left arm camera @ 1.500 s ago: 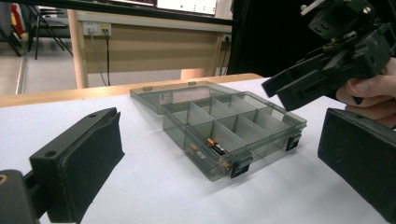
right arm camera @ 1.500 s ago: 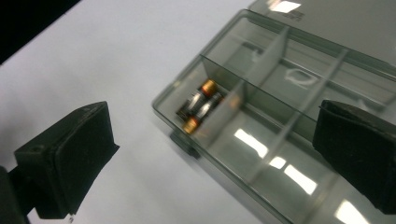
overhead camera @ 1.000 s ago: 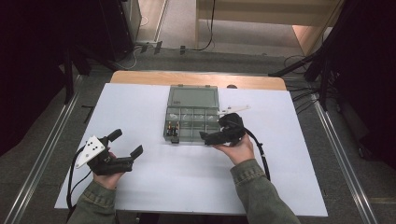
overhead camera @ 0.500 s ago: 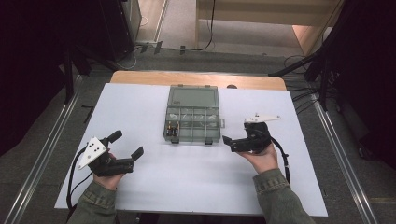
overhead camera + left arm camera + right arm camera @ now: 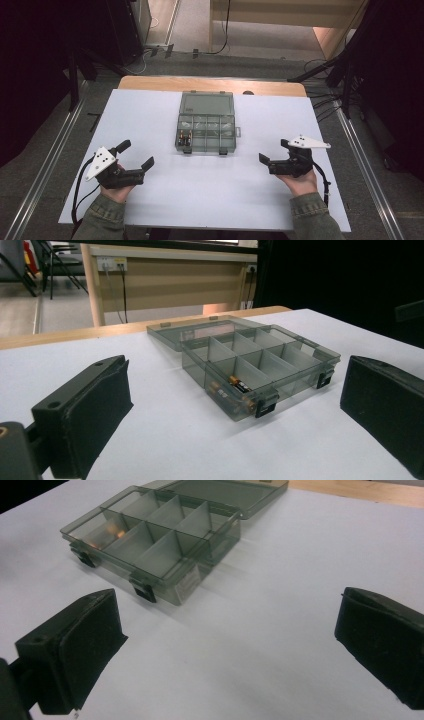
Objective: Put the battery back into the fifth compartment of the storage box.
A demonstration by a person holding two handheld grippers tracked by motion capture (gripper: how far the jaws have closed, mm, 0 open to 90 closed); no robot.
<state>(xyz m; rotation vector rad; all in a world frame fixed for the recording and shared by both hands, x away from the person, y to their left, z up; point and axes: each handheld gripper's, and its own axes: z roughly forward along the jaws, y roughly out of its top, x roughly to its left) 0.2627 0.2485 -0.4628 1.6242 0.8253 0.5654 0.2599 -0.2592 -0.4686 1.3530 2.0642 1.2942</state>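
A smoky clear compartment box [image 5: 206, 131] lies mid-table, its lid [image 5: 207, 104] folded flat behind it. Two batteries [image 5: 185, 138] lie in its front-left compartment; in the left gripper view the batteries [image 5: 236, 386] sit in the nearest corner of the box [image 5: 270, 360]. My left gripper [image 5: 136, 154] rests open at the front left, apart from the box, with nothing between its pads [image 5: 87, 407]. My right gripper [image 5: 274, 151] stands open at the front right, also empty, with its pads [image 5: 82, 645] spread wide and the box [image 5: 150, 540] ahead to its left.
A white sheet [image 5: 150, 115] covers the table, with a wooden edge [image 5: 150, 82] showing at the back. Metal rails [image 5: 367, 165] run along both sides, and cables [image 5: 325, 102] lie on the floor at the back right. A small tab [image 5: 238, 131] sticks out of the box's right side.
My right gripper has drawn away from the box's right edge, moving right and toward the person. The left gripper has stayed where it was.
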